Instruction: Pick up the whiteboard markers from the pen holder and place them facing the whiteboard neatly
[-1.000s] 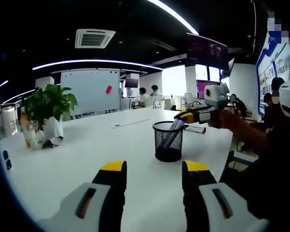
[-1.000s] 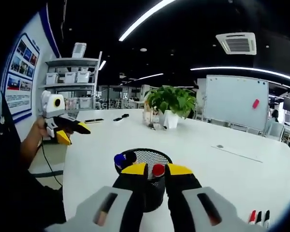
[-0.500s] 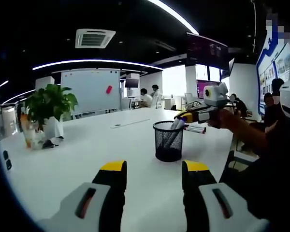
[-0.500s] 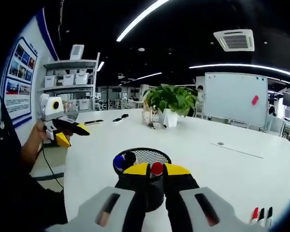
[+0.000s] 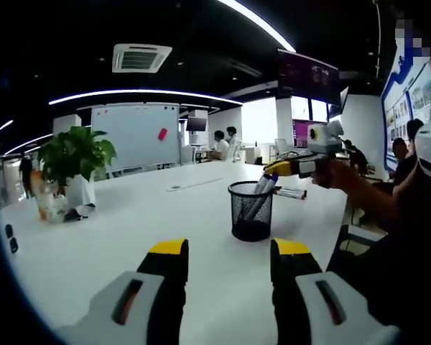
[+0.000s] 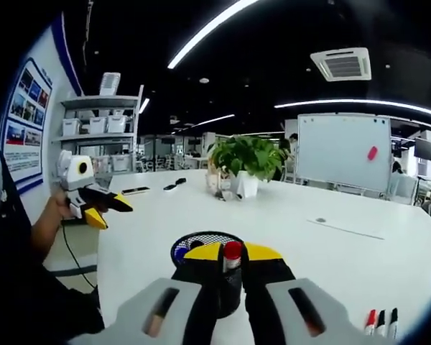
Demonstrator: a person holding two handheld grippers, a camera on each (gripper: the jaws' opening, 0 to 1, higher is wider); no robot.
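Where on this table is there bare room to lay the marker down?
Bare white table stretches between the mesh pen holder and the whiteboard. Also free: between holder and potted plant. Crowded: three markers at the near right edge.

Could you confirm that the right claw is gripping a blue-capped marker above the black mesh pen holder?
Not quite: the marker in the right claw has a red cap, not blue, as the right gripper view shows. It is indeed gripped above the black mesh pen holder.

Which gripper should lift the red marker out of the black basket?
The right gripper. Its jaws already close on the red-capped marker above the mesh pen holder. The left gripper hangs open, away from it.
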